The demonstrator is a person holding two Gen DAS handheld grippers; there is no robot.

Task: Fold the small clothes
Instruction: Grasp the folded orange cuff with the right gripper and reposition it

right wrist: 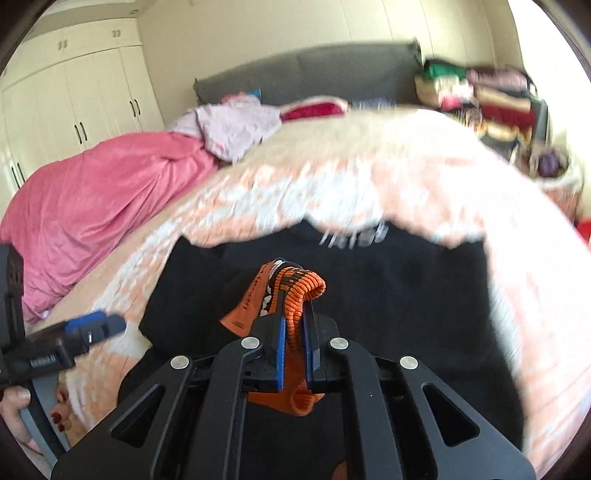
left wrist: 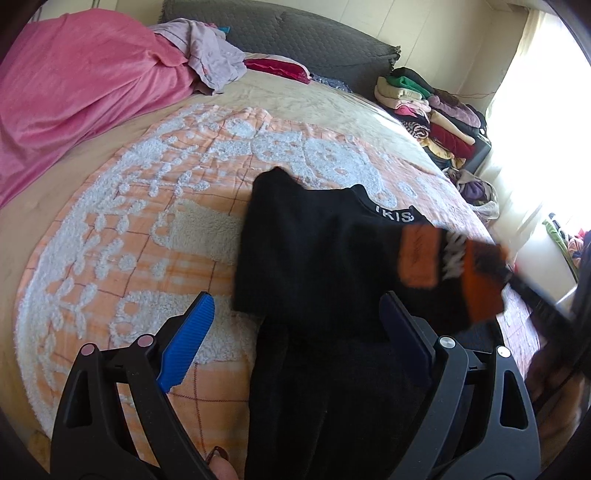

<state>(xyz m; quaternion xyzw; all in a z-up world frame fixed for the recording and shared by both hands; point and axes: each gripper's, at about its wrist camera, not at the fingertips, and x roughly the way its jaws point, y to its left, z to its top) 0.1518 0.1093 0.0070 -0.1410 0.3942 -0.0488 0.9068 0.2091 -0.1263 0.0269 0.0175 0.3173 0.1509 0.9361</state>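
Note:
A black garment [left wrist: 314, 240] with white lettering at its collar lies spread on the orange-and-white bedspread [left wrist: 147, 221]. My left gripper [left wrist: 295, 306] stands open over the garment's near left edge, with nothing pressed between its blue pads. In the right wrist view my right gripper [right wrist: 294, 314] is shut on an orange knit piece [right wrist: 299, 291] with black and white markings, held above the black garment [right wrist: 406, 295]. The left wrist view shows that orange knit piece [left wrist: 417, 258] blurred at the right. The left gripper [right wrist: 96, 325] shows at the left edge of the right wrist view, held by a hand [right wrist: 18, 410].
A pink blanket [left wrist: 74, 85] is heaped at the bed's left, with a lilac garment [left wrist: 210, 55] and a red cushion [left wrist: 277, 68] near the grey headboard [left wrist: 295, 33]. Stacked folded clothes [left wrist: 432, 110] stand at the back right. White wardrobe doors [right wrist: 81, 96] are at the far left.

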